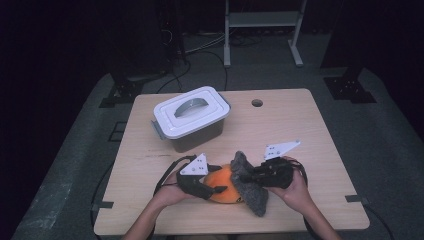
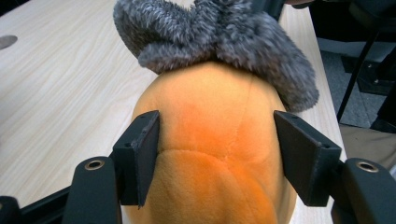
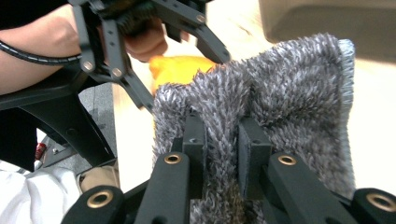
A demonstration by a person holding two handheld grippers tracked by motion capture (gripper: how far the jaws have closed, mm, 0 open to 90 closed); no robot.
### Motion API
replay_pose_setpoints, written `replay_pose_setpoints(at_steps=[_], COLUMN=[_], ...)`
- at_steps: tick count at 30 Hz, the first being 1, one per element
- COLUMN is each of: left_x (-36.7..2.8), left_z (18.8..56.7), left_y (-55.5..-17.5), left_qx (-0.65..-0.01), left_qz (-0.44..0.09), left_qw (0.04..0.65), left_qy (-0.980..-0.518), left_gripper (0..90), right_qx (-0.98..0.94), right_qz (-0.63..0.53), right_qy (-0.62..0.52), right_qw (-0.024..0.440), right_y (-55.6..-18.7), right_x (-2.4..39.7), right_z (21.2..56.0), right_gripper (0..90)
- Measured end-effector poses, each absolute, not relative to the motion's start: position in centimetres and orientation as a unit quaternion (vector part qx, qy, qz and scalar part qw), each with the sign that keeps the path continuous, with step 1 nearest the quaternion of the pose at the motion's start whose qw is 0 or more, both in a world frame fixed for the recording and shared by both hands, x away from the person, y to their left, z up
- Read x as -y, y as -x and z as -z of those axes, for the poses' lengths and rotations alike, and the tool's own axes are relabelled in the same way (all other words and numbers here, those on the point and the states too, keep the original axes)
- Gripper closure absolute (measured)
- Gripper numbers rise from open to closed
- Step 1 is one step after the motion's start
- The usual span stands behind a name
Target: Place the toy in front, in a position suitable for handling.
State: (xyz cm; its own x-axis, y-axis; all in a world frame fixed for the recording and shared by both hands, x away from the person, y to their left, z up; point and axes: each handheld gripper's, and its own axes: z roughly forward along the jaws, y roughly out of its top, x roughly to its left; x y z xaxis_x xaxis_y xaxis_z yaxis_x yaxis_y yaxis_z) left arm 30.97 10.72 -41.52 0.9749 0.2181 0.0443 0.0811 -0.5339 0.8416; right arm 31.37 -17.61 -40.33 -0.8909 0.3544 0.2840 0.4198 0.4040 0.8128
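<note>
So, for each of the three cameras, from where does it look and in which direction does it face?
High view: above the person's side, facing forward and down on the table; both forearms, the left gripper and the right gripper show.
Left gripper view: rides on the left gripper, looking along its jaws at the orange plush.
Right gripper view: rides on the right gripper, looking along its jaws pinching the grey furry cloth; the person's left hand shows behind.
All three share the plush and the cloth.

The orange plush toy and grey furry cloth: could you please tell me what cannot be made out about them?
- Orange plush toy: its shape; grey furry cloth covers the far end, bottom edge cuts the near, left gripper view.
- Left tongs: whether they press the toy.
- Toy's underside: against the table, high view.
</note>
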Motion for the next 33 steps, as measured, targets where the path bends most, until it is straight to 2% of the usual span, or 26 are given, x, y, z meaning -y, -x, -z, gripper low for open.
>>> replay_pose_setpoints(at_steps=[8, 13, 15, 16, 20, 23, 27, 33], left_x=[-10.8, -10.4, -10.2, -10.1, -9.9, -9.7, -9.5, -9.5], left_z=[41.3, 40.6, 40.8, 40.9, 40.7, 40.5, 40.6, 41.2], left_y=[-30.9, -30.9, -31.1, -31.1, -30.9, -30.7, -30.6, -30.8], left_qx=[-0.079, -0.086, -0.091, -0.092, -0.083, -0.069, -0.05, -0.047], left_qz=[-0.066, -0.062, -0.061, -0.058, -0.086, -0.111, -0.162, -0.124], left_qw=[0.469, 0.461, 0.458, 0.455, 0.454, 0.464, 0.484, 0.471], left_qy=[-0.877, -0.881, -0.882, -0.884, -0.883, -0.876, -0.858, -0.872], left_gripper=[33.8, 21.1, 20.0, 20.8, 38.5, 44.4, 45.4, 40.8], right_qx=[0.829, 0.84, 0.842, 0.843, 0.838, 0.835, 0.828, 0.828], right_qz=[0.503, 0.493, 0.491, 0.491, 0.493, 0.496, 0.505, 0.508], right_qy=[0.245, 0.224, 0.219, 0.219, 0.23, 0.236, 0.242, 0.237], right_qw=[0.03, 0.039, 0.039, 0.037, 0.031, 0.024, 0.012, 0.013], right_y=[-31.4, -31.1, -30.9, -30.9, -31.1, -31.1, -31.1, -31.3], right_x=[18.1, 16.8, 16.7, 16.7, 17.1, 17.4, 17.9, 17.4], right_z=[40.0, 40.2, 40.1, 40.1, 40.0, 39.7, 39.3, 39.5], right_gripper=[75.5, 75.4, 75.4, 75.4, 75.6, 75.7, 75.8, 75.7])
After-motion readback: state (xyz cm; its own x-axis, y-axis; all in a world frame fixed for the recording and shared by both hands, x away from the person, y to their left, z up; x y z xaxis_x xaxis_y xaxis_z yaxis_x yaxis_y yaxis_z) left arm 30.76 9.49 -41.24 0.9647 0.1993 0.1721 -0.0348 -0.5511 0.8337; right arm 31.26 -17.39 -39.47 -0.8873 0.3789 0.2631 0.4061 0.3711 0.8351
